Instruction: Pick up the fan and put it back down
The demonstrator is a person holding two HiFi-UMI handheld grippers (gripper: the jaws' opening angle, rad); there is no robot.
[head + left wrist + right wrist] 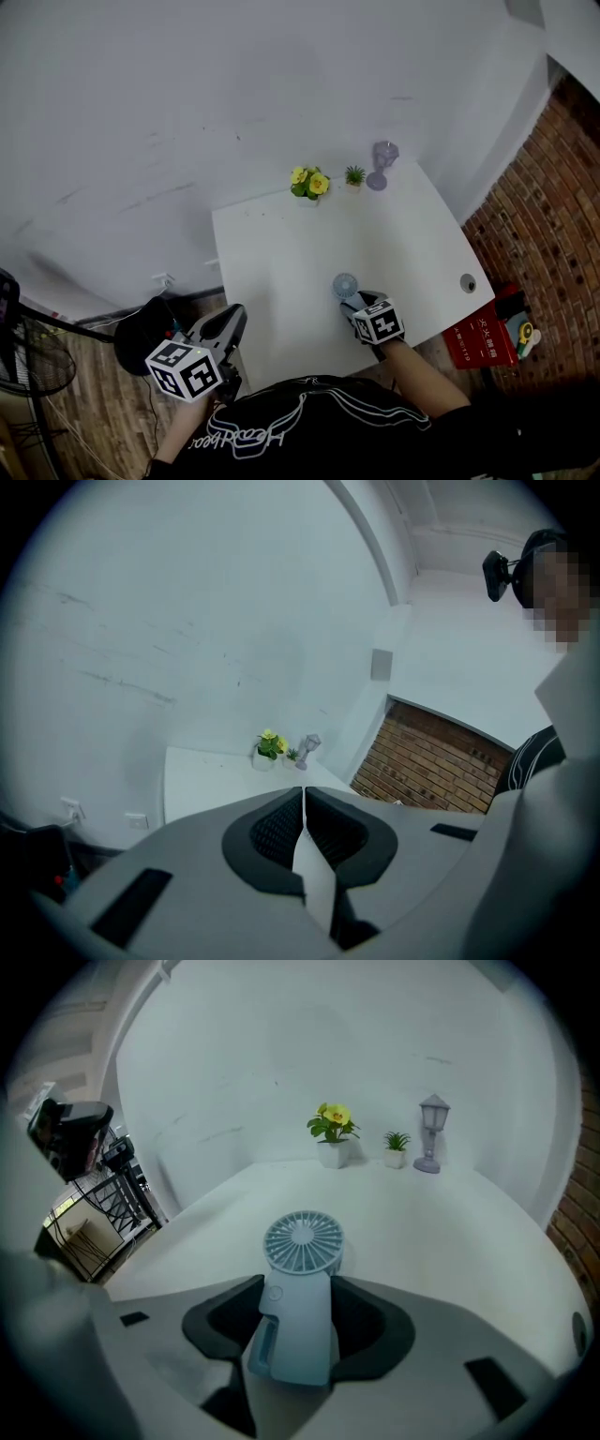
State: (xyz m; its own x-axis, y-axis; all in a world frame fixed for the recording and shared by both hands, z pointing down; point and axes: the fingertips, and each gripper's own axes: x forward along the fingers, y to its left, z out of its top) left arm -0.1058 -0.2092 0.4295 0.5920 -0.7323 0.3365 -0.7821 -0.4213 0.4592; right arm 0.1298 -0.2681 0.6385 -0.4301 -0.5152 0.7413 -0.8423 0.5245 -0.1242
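A small pale-blue hand fan (302, 1241) stands with its round grille up and its handle between the jaws of my right gripper (298, 1290), which is shut on the handle. In the head view the fan (345, 285) is low over the front part of the white table (281, 253), just ahead of the right gripper (356, 302). I cannot tell whether the fan's base touches the tabletop. My left gripper (234, 321) hangs off the table's front left corner. In its own view the left gripper (303, 803) is shut with nothing between the pads.
At the table's far edge stand a pot of yellow flowers (309, 183), a small green plant (354, 176) and a purple lantern (382, 165). A cable hole (467, 283) sits near the right edge. A brick wall (544, 206) and a red box (483, 339) lie to the right.
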